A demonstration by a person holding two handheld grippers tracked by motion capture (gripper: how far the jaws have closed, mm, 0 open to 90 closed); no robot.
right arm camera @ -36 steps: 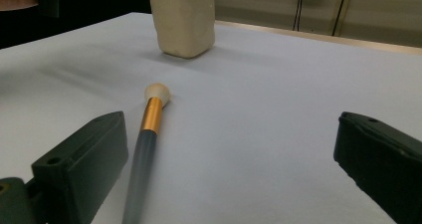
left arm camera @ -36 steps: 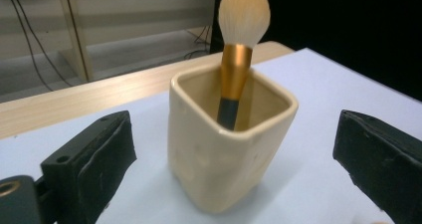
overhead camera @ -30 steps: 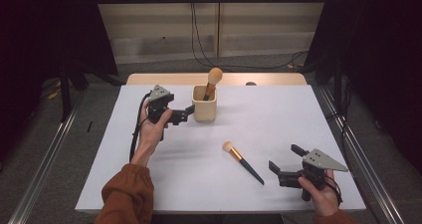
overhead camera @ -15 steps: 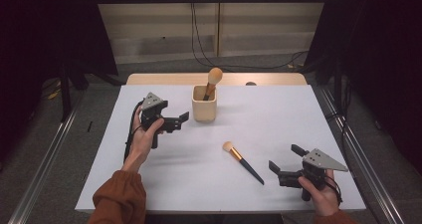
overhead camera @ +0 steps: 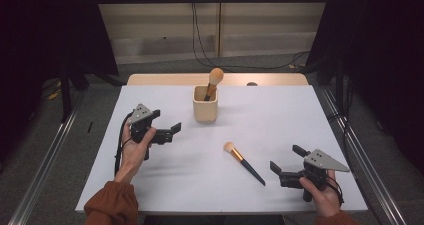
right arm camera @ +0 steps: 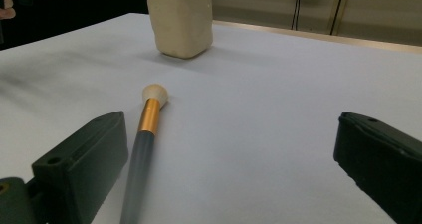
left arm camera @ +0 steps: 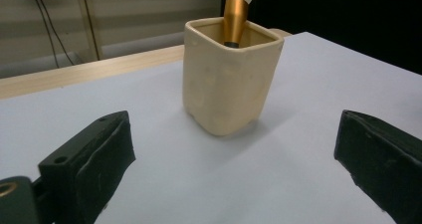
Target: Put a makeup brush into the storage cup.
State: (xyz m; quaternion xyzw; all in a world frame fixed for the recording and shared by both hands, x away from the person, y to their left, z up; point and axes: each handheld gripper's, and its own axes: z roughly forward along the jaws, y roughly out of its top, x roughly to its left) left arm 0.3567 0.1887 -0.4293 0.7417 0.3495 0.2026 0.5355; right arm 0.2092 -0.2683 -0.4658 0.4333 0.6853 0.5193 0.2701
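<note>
High view shows, at the left, the left gripper (overhead camera: pixel 167 133) held above the white table (overhead camera: pixel 280 115) with its jaws spread wide and nothing between them. It points toward the cream cup (overhead camera: pixel 205 104), which stands a little to its right, near but not touching. One brush (overhead camera: pixel 214 81) already stands in this cup, leaning, with its round head upward.

More to the right, the second brush (overhead camera: pixel 244 162) lies flat on the table, well apart from the cup, its pale head toward the cup and its dark handle toward the right gripper (overhead camera: pixel 290 166). This gripper also has the jaws wide apart and holds nothing. In the right gripper view the handle runs just beside the left-hand jaw.

I judge that this brush is light and stiff along the handle, while the bristle head is soft and should not be pressed. The smooth handle may slip or roll, so the best place to take hold is the middle of the dark handle, just behind the gold ring (right arm camera: pixel 149 116).
</note>
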